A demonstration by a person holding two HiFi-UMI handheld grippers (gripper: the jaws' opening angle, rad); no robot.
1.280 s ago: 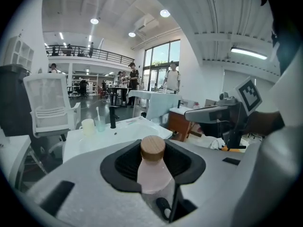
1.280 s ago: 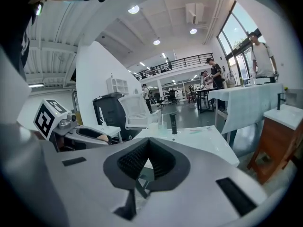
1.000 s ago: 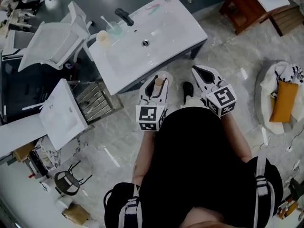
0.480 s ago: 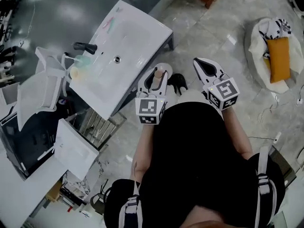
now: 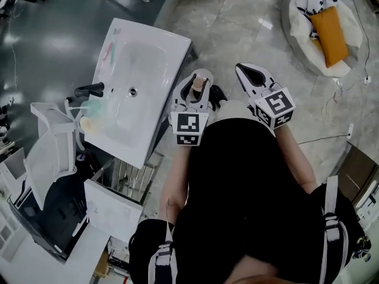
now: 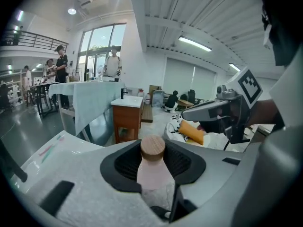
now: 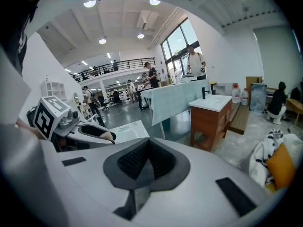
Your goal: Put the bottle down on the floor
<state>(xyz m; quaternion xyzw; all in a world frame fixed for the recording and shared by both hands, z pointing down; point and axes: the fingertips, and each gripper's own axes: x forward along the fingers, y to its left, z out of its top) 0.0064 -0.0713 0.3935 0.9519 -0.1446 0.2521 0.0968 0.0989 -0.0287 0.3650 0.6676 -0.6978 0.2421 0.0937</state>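
Observation:
A pale pink bottle (image 5: 199, 87) with a round wooden cap stands upright between the jaws of my left gripper (image 5: 195, 92), which is shut on it. In the left gripper view the bottle (image 6: 152, 167) fills the gap between the black pads, cap uppermost. My right gripper (image 5: 251, 77) hangs level with the left one, a short way to its right, with its jaws closed on nothing. Its pads (image 7: 137, 167) meet in the right gripper view, where the left gripper (image 7: 92, 132) shows at the left. Both are held above the grey marble floor (image 5: 237, 28).
A white washbasin (image 5: 139, 87) with a black tap (image 5: 89, 90) stands just left of the left gripper. A metal rack (image 5: 121, 173) lies below it. A white cushion bed with an orange pillow (image 5: 328, 31) sits far right. A wooden cabinet (image 7: 215, 122) stands ahead.
The view has swung round: the washbasin has slid to the left and turned, and the cushion bed has moved up to the top right. Both grippers keep their places, the bottle still held.

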